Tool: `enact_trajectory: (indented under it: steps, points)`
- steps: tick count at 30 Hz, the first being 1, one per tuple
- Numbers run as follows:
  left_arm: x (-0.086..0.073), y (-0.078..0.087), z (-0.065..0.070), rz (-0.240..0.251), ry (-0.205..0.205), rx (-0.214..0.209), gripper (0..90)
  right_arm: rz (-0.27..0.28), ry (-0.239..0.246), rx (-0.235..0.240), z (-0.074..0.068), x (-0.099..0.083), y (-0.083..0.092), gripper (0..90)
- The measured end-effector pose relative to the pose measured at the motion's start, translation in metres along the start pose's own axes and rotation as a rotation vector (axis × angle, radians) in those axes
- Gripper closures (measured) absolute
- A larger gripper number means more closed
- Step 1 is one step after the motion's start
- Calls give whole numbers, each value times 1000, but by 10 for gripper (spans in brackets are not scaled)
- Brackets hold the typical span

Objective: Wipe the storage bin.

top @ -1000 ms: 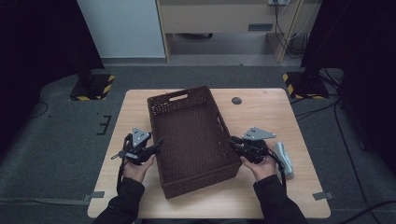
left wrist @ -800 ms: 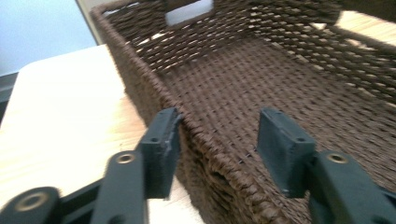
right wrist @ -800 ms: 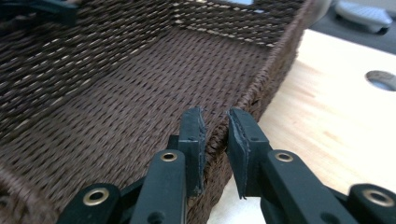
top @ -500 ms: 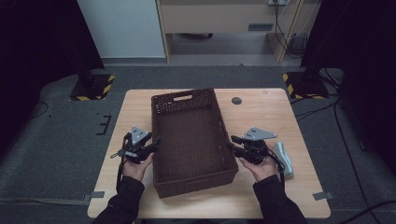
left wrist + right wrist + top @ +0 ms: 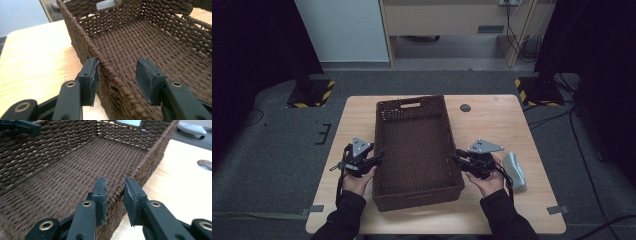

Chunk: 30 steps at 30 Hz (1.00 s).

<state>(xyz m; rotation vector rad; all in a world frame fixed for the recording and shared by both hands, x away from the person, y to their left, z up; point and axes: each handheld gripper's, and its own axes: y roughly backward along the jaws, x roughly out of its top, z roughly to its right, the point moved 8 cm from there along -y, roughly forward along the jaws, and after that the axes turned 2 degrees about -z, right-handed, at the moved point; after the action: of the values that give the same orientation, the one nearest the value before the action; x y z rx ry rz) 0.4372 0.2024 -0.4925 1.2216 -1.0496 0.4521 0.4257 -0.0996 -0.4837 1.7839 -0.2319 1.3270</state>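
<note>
A dark brown wicker basket (image 5: 412, 104) lies lengthwise in the middle of the wooden table (image 5: 357, 125), with nothing in it. My left gripper (image 5: 379, 154) straddles its left rim (image 5: 105, 65). The outer pad (image 5: 91, 75) touches the rim and the inner pad (image 5: 147, 77) stands apart over the basket floor; these jaws have just been opening. My right gripper (image 5: 457, 156) straddles the right rim (image 5: 147, 155). Its pads (image 5: 101, 195) sit tight on both sides of the wall, having just been closing. In the right gripper view the left gripper (image 5: 20, 127) shows across the basket.
A pale grey-blue object (image 5: 514, 170) lies on the table just right of my right hand. A small dark round disc (image 5: 465, 107) sits near the basket's far right corner. Bare wood runs along both sides of the basket and in front of it.
The basket has turned from skewed, with its near end swung right, to square with the table. Both hands stayed at its sides.
</note>
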Motion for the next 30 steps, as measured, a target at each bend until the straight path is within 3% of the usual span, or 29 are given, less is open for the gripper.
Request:
enact_trajectory:
  steps: [5,7,13,19,30]
  points:
    - [-4,-2,-2,-28,3,-15,573,-12,10,6,-4,2,4,729]
    - [-3,-5,-3,-35,7,-12,598,10,14,-13,-1,5,3,670]
    - [-1,-8,-6,-35,-1,-12,623,21,9,-39,5,6,-7,629]
    - [-1,-9,-7,-24,-9,-24,617,25,5,-36,2,5,-13,640]
    - [-3,-7,-9,-28,-18,-51,625,10,-20,-6,-8,0,-4,655]
